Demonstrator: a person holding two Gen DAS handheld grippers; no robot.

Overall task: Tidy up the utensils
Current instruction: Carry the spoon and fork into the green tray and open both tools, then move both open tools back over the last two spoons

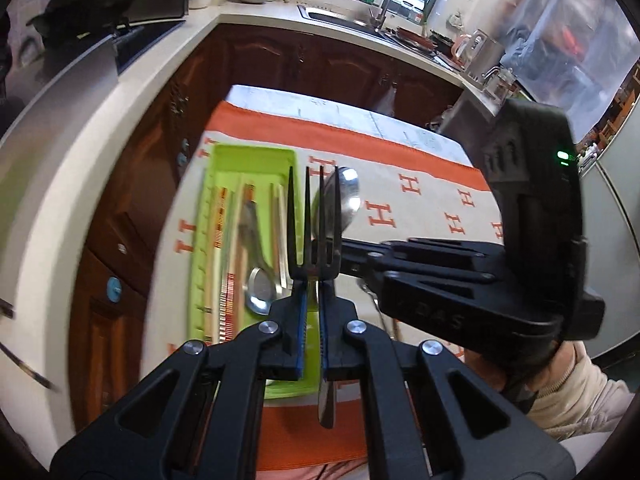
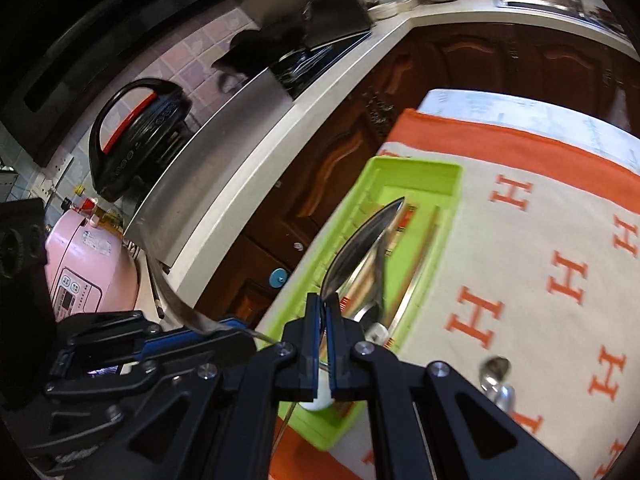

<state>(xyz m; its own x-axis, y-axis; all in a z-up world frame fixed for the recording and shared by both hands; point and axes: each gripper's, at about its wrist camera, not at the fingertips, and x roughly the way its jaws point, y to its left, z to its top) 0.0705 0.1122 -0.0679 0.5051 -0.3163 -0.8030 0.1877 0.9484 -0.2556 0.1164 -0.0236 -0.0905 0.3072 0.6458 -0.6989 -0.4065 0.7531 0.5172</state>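
Observation:
My left gripper (image 1: 314, 280) is shut on a metal fork (image 1: 314, 216), tines pointing away from me, above the right side of a green utensil tray (image 1: 256, 160). The tray holds chopsticks (image 1: 222, 240) and a spoon (image 1: 262, 290). My right gripper (image 1: 352, 264) reaches in from the right, just beside the fork. In the right wrist view, the right gripper (image 2: 324, 304) is shut on a large metal spoon (image 2: 360, 252) over the green tray (image 2: 416, 168). The left gripper (image 2: 244, 338) sits at lower left with the fork handle (image 2: 172, 292) sticking out behind it.
The tray lies on a cream cloth (image 2: 520, 280) with orange H letters. A small spoon (image 2: 496, 372) lies loose on it, right of the tray. Dark wood cabinets (image 1: 280, 60) and a white counter (image 2: 260, 168) surround the table. A pink cooker (image 2: 88, 268) stands at left.

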